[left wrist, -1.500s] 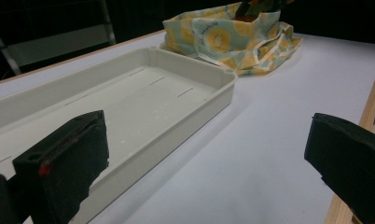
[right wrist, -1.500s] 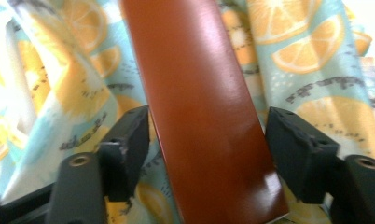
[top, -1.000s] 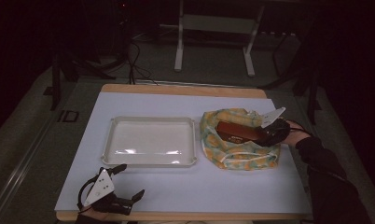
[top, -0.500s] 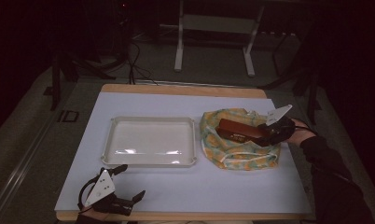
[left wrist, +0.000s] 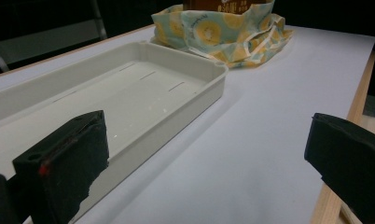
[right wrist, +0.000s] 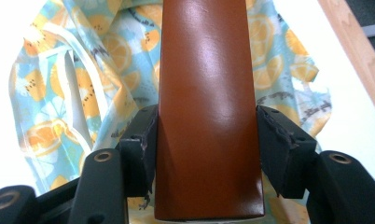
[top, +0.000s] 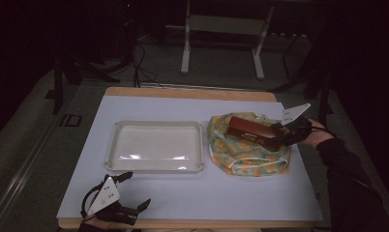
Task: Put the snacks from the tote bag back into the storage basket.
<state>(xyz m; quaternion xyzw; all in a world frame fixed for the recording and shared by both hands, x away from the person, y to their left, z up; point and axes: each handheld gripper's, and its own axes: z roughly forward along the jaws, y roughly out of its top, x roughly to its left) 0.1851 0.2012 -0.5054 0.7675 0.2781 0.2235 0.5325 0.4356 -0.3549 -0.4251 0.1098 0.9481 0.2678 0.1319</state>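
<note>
The right tongs [top: 279, 135] clamp the near end of the brown carton [top: 250, 131], tilting it above the lemon-print bag [top: 246, 154] at the bench's right, presumably to draw it out. The left tongs [top: 129, 193] rest open near the empty tray [top: 156, 166], ready.

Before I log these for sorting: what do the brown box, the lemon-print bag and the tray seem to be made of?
Brown box: probably coated cardboard; smooth, glossy sheen, crisp straight edges. Lemon-print bag: seemingly thin cloth; it slumps in soft folds, matte, with fabric handles. Tray: likely moulded plastic; off-white, rounded corners, slightly shiny floor. The right gripper's fingers press the box's sides without denting them.
</note>
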